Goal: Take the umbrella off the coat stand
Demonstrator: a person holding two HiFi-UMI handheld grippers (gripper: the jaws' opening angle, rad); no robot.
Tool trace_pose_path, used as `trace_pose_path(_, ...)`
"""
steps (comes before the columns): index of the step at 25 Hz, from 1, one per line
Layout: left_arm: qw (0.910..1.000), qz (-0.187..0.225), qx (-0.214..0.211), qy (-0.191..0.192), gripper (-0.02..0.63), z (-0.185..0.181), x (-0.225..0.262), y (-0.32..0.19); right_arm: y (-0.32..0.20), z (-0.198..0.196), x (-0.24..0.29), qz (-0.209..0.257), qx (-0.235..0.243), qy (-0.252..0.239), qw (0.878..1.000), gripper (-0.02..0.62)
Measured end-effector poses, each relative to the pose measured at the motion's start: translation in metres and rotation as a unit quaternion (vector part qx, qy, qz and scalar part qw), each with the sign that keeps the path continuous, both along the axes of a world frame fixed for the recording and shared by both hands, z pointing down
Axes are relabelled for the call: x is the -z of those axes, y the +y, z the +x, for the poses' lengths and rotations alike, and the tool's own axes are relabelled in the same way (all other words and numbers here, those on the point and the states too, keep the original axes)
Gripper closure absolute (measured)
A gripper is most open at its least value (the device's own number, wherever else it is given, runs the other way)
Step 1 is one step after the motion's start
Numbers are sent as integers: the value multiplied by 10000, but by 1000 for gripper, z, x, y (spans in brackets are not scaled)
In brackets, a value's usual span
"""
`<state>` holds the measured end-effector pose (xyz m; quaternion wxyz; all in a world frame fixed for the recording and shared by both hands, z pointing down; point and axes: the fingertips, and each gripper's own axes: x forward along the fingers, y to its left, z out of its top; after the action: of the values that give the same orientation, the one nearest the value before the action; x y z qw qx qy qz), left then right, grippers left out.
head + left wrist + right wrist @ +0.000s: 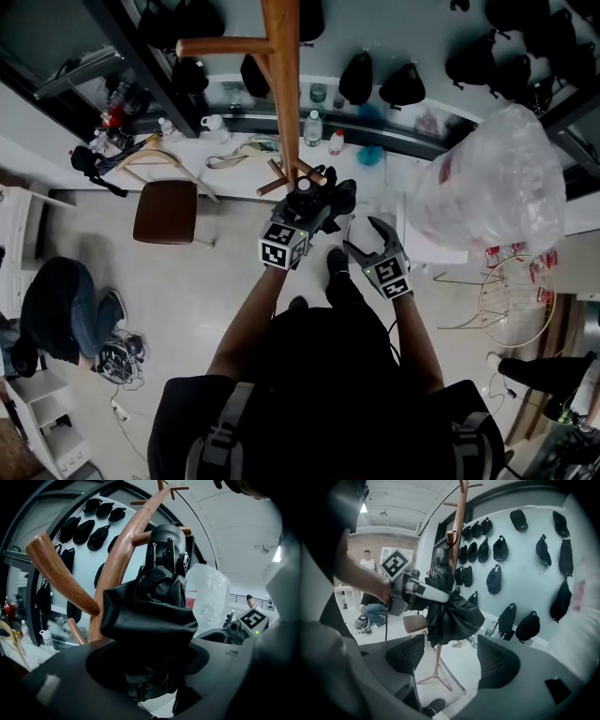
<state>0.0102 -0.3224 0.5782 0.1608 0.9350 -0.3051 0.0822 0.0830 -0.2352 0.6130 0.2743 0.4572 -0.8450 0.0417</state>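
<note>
The tall wooden coat stand (281, 84) rises in front of me, and the folded black umbrella (339, 197) sits close against its pole, near a peg; I cannot tell whether it still hangs there. My left gripper (315, 212) is clamped on the umbrella's bunched fabric, probably to lift it clear. My right gripper (367, 239) hovers just beside it, jaws wide and empty, likely ready to steady it

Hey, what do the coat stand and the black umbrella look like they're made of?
The coat stand looks like wood with a smooth, slightly glossy reddish-brown finish; darker grain streaks run along it. The umbrella seems to be thin black fabric, mostly matte with a faint sheen, bunched in soft folds; its top end looks like hard plastic, though that is less certain.
</note>
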Motion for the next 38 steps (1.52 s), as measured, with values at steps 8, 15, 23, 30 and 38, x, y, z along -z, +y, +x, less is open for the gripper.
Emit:
trace_pose_path(8, 9992, 163, -363, 25, 339, -1, 10, 23, 23, -3, 4, 142, -374, -12, 9992, 241)
trace_pose_path(15, 9986, 193, -501, 10, 339, -12, 12, 42, 42, -12, 6, 213, -561, -111, 9981, 242)
trace_pose_path(23, 9991, 150, -389, -46, 339, -25, 15, 61, 55, -13, 10, 242, -539, -122, 9982, 252)
trace_pose_path(30, 9995, 213, -108, -188, 339, -34, 21, 80, 59, -10, 8, 258, -180, -104, 9995, 253)
trace_pose_path(38, 9978, 145, 613, -223, 339, -36, 28, 96, 67, 11, 16, 237, 304, -147, 9991, 253)
